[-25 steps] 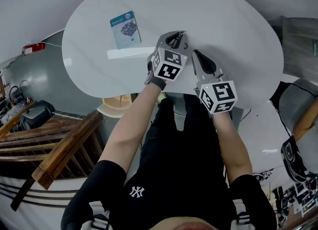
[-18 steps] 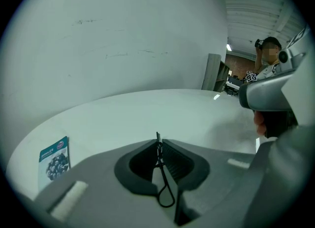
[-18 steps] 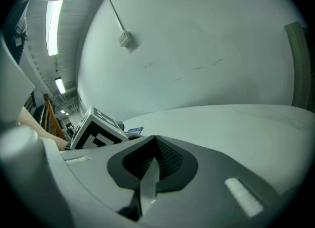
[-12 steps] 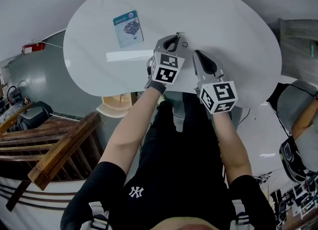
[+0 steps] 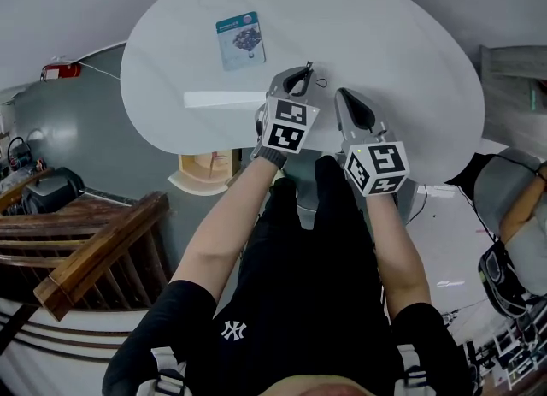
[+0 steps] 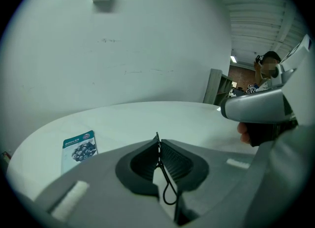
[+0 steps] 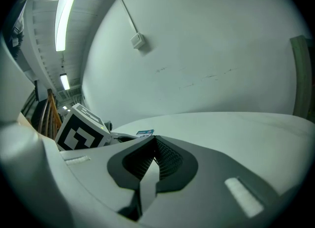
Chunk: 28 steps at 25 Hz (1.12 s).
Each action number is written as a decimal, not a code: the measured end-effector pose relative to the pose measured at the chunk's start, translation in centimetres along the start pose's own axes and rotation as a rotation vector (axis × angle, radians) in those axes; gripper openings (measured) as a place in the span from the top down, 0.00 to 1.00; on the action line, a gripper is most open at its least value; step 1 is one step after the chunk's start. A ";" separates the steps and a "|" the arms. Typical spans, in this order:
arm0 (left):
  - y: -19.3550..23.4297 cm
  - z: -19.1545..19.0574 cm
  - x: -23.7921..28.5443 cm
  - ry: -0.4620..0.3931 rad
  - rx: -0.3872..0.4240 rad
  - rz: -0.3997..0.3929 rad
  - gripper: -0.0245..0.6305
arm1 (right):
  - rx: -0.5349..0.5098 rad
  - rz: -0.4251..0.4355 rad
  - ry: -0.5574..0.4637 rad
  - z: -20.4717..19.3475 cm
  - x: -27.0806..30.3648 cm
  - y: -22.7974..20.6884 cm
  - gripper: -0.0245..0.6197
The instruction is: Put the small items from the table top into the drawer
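Note:
A white oval table (image 5: 385,35) carries a blue printed packet (image 5: 240,39) at its far left, also seen in the left gripper view as the packet (image 6: 78,149). My left gripper (image 5: 304,68) hovers over the table's near middle, shut on a thin black wire loop (image 6: 169,192) that dangles below the pads. The loop (image 5: 320,83) shows just right of the jaw tips. My right gripper (image 5: 342,93) sits close beside it on the right, shut with nothing between its fingers (image 7: 155,141). No drawer is in view.
A bright white streak (image 5: 224,99) lies on the table left of the left gripper. A wooden stair rail (image 5: 94,249) runs at the lower left, a pale round stool (image 5: 205,172) stands under the table edge. Another person (image 5: 521,215) is at the far right.
The left gripper has tipped and shifted slightly, and the black loop now shows at its jaw tips. The right gripper has barely moved. The head camera has drifted, so the packet sits further right.

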<state>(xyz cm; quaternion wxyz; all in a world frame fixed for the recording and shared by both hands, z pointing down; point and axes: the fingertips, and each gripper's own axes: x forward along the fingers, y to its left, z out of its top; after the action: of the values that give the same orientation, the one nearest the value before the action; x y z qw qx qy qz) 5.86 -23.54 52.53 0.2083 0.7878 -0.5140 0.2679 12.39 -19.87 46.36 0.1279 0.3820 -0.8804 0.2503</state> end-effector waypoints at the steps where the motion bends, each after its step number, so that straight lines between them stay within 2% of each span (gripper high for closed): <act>1: 0.1 0.0 -0.7 -0.007 -0.005 0.002 0.92 | -0.005 0.001 -0.001 0.0 -0.1 0.5 0.93; 16: 3.6 -2.5 -11.9 -0.109 -0.096 0.079 0.92 | -0.094 0.067 -0.004 -0.7 0.2 10.2 0.93; 28: 8.9 -7.4 -20.8 -0.151 -0.180 0.192 0.92 | -0.172 0.200 0.026 -2.7 3.0 20.8 0.93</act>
<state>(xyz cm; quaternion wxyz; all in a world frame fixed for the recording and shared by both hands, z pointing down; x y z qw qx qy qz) -10.68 -7.96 45.46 0.2123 0.7310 -0.6232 0.1794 -4.88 -8.18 42.73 0.1458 0.2767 -0.9306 0.1902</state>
